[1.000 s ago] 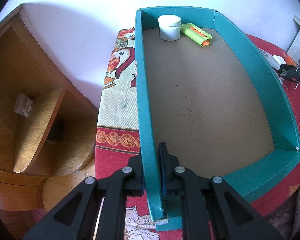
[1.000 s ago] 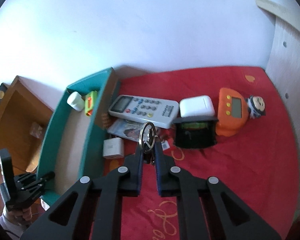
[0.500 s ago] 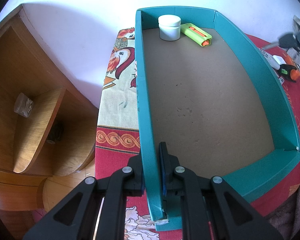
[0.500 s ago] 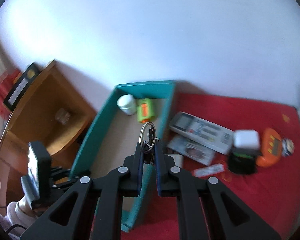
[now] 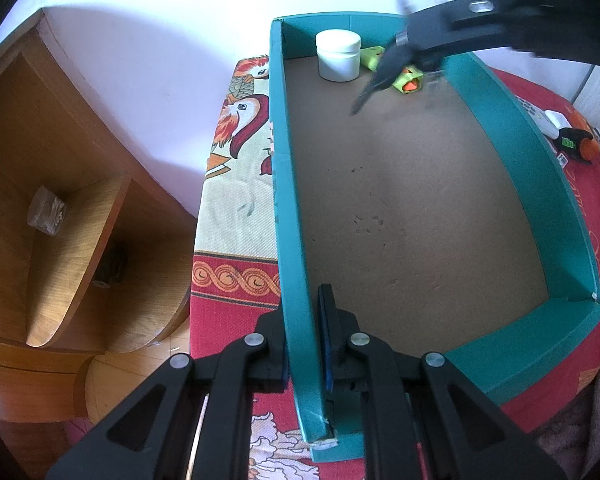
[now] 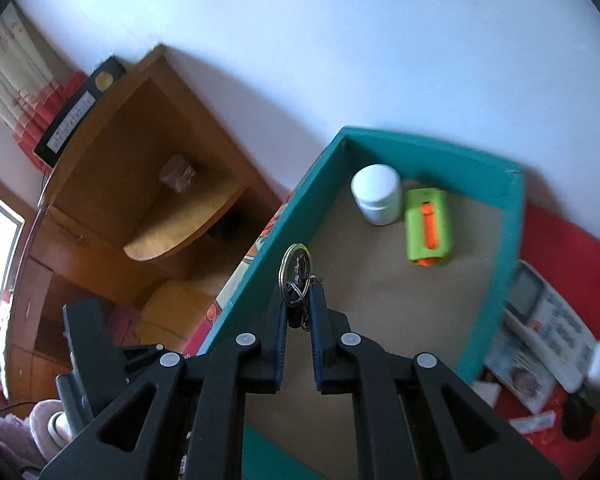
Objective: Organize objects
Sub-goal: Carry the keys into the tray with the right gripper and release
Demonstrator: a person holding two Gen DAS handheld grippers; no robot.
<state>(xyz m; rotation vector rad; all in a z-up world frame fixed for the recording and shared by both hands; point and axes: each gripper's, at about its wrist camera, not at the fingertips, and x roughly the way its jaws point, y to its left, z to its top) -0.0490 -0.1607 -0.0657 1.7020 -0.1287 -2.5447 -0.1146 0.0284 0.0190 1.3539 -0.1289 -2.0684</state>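
Clamping the teal cardboard box (image 5: 296, 240) by its smooth wall, the left gripper (image 5: 305, 344) steadies it; the right gripper (image 6: 299, 312), jaws clenched on a metal key ring (image 6: 295, 270), hangs over the box's brown floor near a white jar (image 6: 377, 194); no writing legible.

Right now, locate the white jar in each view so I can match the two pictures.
Left wrist view: the white jar stands top centre, in the far left corner of the teal box.
Right wrist view: the white jar is right of centre, in that same far corner.
Shared landmark: the green and orange cutter lying just right of it.
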